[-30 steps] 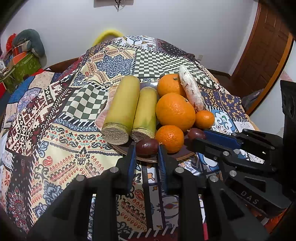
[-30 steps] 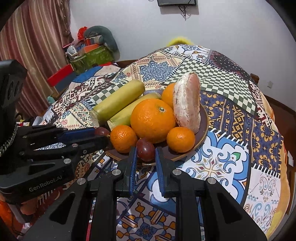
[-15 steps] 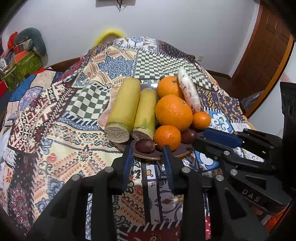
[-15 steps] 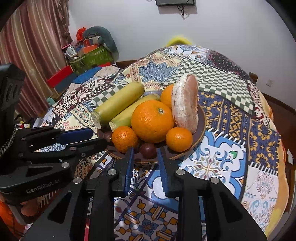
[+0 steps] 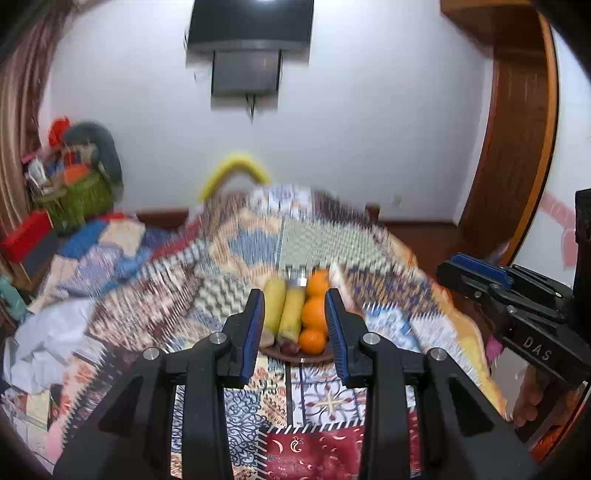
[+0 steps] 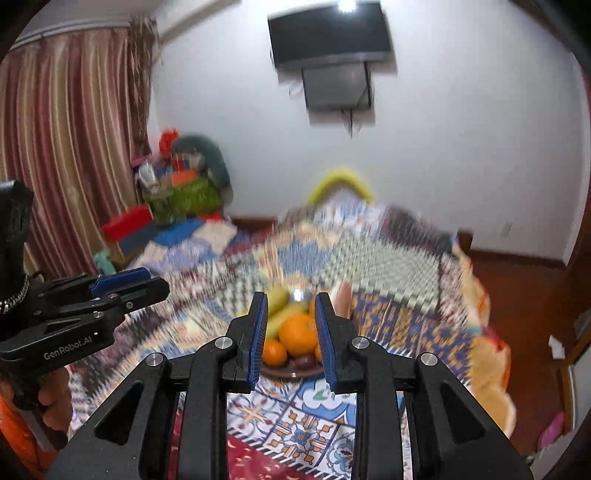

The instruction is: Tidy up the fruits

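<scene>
Left wrist view: left gripper [image 5: 294, 332] and right gripper [image 6: 289, 334] slightly spread, empty, well back from plate [image 5: 314, 357]. Fruits look arranged; next, probably just withdraw.

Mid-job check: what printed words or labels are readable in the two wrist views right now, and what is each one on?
"DAS": white letters on the body of the black right gripper, seen in the left wrist view.
"GenRobot.AI": white letters on the body of the black left gripper, seen in the right wrist view.
Nothing else reads: the dark wall-mounted screen shows no text, and the patterned patchwork cloth is motion-blurred.
</scene>
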A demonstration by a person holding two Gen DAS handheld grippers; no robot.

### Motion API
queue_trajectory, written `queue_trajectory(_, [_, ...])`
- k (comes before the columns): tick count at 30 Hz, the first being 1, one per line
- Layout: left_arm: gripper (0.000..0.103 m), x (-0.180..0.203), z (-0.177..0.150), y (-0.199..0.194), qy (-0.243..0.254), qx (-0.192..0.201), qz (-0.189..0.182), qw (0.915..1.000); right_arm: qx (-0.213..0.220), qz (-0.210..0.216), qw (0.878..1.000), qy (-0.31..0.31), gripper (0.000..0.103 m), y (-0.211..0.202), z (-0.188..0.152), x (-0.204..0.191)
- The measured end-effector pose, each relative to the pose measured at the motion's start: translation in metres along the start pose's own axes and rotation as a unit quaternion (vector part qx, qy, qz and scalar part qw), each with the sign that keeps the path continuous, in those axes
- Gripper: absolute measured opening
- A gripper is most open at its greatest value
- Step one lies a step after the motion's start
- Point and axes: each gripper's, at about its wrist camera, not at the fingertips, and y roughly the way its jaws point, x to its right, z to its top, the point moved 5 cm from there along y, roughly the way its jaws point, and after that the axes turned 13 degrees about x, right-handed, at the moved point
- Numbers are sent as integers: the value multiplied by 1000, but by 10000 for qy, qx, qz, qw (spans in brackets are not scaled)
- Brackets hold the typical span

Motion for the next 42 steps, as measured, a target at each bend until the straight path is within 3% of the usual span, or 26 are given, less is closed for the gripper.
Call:
queue_trajectory(6, [38, 14, 38, -71, 144, 867, 66, 9961, 830, -58, 9965, -57, 27, -61, 40, -19])
queue_trajectory(11, [53, 24, 50, -118, 244, 1411, 122, 9896, 1332, -225, 9907, -181, 56, -99, 54, -36])
queue_trajectory(18, [67, 25, 52, -148, 223, 1726, 174, 9846, 1684, -466, 9843, -236, 74, -117, 56, -44])
queue_trajectory(20, [70, 25, 50, -153, 198, 1748, 159, 9843, 1744, -562, 9826, -294, 83, -118, 56, -45])
queue_trajectory(24, [79, 23, 48, -151, 163, 1723, 182, 9847, 1767, -618, 9819, -300, 89, -125, 53, -46])
queue_trajectory(26, [85, 22, 46, -151, 155, 1730, 204, 9846, 1805, -683, 9809, -257, 102, -126, 53, -45])
queue_trajectory(35, [99, 22, 43, -157, 157, 1730, 281, 9844, 1849, -786, 9793, -232, 103, -136, 51, -46])
queue_trajectory(42, [102, 27, 41, -158, 237, 1738, 280, 9841, 1796, -783, 9803, -258, 103, -136, 48, -46])
